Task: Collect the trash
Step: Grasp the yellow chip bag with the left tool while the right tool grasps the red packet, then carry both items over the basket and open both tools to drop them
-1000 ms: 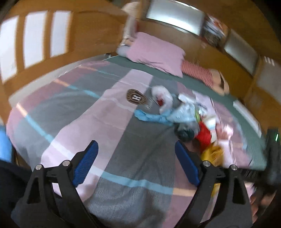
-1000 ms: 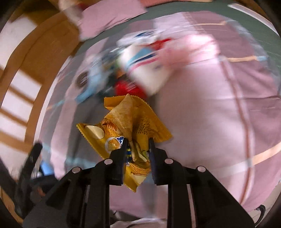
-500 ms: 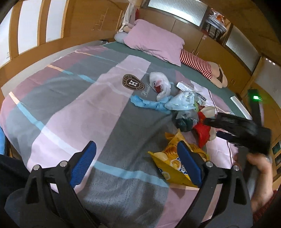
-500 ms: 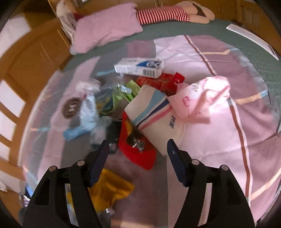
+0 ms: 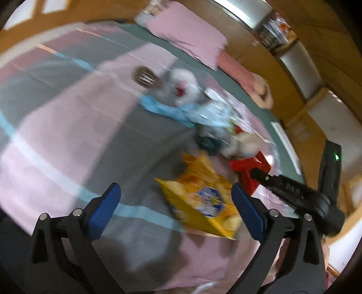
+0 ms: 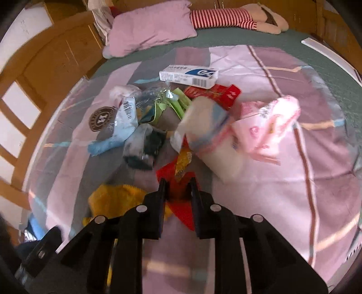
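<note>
A heap of trash lies on the bed. My right gripper [image 6: 177,186] is shut on a red wrapper [image 6: 181,199] at the near edge of the heap; it also shows in the left wrist view [image 5: 246,168]. A yellow chip bag [image 5: 201,194] lies flat in front of my left gripper [image 5: 175,199], which is open and empty above it. The bag also shows in the right wrist view [image 6: 113,199], left of the fingers. A white cup-like pack [image 6: 208,131], a pink pack [image 6: 267,126] and a white box [image 6: 190,75] lie beyond.
The striped pink and grey blanket [image 6: 282,203] covers the bed. A pink pillow [image 6: 149,27] and a striped plush toy [image 6: 226,15] lie at the far end. Wooden panelling [image 6: 45,67] runs along the left. A blue cloth [image 5: 163,108] and clear bags sit in the heap.
My right gripper dropped the yellow chip bag on the blanket, opened, moved to the heap and has shut on the red wrapper. My left gripper stayed open.
</note>
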`<state>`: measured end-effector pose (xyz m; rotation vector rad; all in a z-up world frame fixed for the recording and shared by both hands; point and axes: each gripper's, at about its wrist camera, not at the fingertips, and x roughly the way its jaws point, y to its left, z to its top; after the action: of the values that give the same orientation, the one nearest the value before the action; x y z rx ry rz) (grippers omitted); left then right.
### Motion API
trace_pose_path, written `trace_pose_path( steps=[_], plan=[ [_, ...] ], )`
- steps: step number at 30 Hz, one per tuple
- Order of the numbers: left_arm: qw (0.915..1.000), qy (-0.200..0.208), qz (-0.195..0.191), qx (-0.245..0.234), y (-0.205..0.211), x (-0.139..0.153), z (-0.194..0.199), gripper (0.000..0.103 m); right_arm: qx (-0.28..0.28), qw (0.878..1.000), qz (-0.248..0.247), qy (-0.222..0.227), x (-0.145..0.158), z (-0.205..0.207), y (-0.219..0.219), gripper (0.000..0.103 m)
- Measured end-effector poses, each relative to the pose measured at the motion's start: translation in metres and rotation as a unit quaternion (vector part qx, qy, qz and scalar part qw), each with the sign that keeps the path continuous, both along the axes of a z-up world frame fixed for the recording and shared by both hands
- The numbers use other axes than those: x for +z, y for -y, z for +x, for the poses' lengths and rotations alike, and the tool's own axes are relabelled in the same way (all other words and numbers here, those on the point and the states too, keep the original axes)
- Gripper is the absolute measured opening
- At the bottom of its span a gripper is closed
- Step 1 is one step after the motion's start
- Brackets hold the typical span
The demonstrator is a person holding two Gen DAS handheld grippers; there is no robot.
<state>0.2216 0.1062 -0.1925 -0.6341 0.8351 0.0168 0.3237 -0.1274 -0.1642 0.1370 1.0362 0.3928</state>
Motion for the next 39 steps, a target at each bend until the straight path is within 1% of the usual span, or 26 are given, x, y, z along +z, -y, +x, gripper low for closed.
trace_pose_path(
  steps=[2,3,5,7,8,9,10,12,14,15,18,21,23,26,28,31,32,35,38,39],
  plan=[
    [0.9994,0.003,0.006,-0.034,0.016,0.000,0.008,0.099,-0.004,1.000,0.021,0.000,0.005,-0.014,0.014,0.022],
    [0.9981,0.005,0.021,-0.059,0.028,0.000,0.013,0.099,-0.010,1.000,0.027,0.002,0.009,-0.023,0.024,0.022],
    [0.9943,0.003,0.054,-0.092,0.046,-0.002,0.021,0.099,-0.018,0.999,0.022,0.016,0.017,-0.036,0.035,0.022],
    [0.9886,-0.005,0.109,-0.104,0.062,-0.007,0.028,0.099,-0.027,0.999,0.017,0.030,0.025,-0.055,0.050,0.021],
    [0.9867,-0.005,0.122,-0.108,0.065,-0.009,0.030,0.099,-0.032,0.999,0.019,0.036,0.029,-0.065,0.058,0.021],
    [0.9841,-0.006,0.135,-0.116,0.069,-0.012,0.032,0.090,-0.036,0.998,0.020,0.040,0.032,-0.074,0.065,0.021],
    [0.9824,-0.008,0.140,-0.123,0.070,-0.014,0.033,0.080,-0.039,0.998,0.018,0.044,0.034,-0.082,0.069,0.021],
    [0.9784,-0.022,0.145,-0.146,0.074,-0.020,0.037,0.043,-0.047,0.997,0.012,0.054,0.039,-0.099,0.079,0.021],
    [0.9751,-0.033,0.149,-0.160,0.078,-0.026,0.040,0.032,-0.049,0.997,0.006,0.064,0.044,-0.115,0.085,0.021],
    [0.9746,-0.026,0.152,-0.163,0.078,-0.024,0.038,0.019,-0.049,0.996,-0.001,0.071,0.047,-0.122,0.087,0.021],
    [0.9724,-0.006,0.155,-0.174,0.079,-0.020,0.035,0.005,-0.048,0.995,-0.009,0.087,0.054,-0.140,0.091,0.021],
    [0.9717,0.006,0.162,-0.172,0.079,-0.015,0.030,0.003,-0.048,0.994,-0.004,0.093,0.059,-0.150,0.094,0.021],
    [0.9758,0.013,0.140,-0.168,0.074,-0.009,0.027,0.003,-0.051,0.994,-0.001,0.098,0.061,-0.154,0.096,0.021],
    [0.9845,0.033,0.092,-0.146,0.058,-0.003,0.021,0.003,-0.058,0.993,0.008,0.104,0.062,-0.160,0.101,0.021],
    [0.9876,0.042,0.073,-0.133,0.052,0.000,0.017,0.003,-0.065,0.993,0.014,0.101,0.061,-0.163,0.105,0.021],
    [0.9900,0.056,0.063,-0.113,0.045,0.004,0.013,0.003,-0.077,0.992,0.024,0.096,0.058,-0.167,0.111,0.021],
    [0.9902,0.063,0.064,-0.107,0.044,0.007,0.011,0.003,-0.080,0.992,0.027,0.094,0.057,-0.168,0.113,0.021],
    [0.9886,0.085,0.085,-0.091,0.041,0.020,0.000,0.002,-0.078,0.992,0.031,0.095,0.061,-0.176,0.117,0.021],
    [0.9808,0.128,0.119,-0.086,0.042,0.050,-0.029,0.002,-0.065,0.991,0.022,0.110,0.075,-0.191,0.121,0.021],
    [0.9757,0.148,0.134,-0.090,0.045,0.065,-0.045,0.002,-0.061,0.991,0.022,0.118,0.084,-0.198,0.124,0.021]
  ],
)
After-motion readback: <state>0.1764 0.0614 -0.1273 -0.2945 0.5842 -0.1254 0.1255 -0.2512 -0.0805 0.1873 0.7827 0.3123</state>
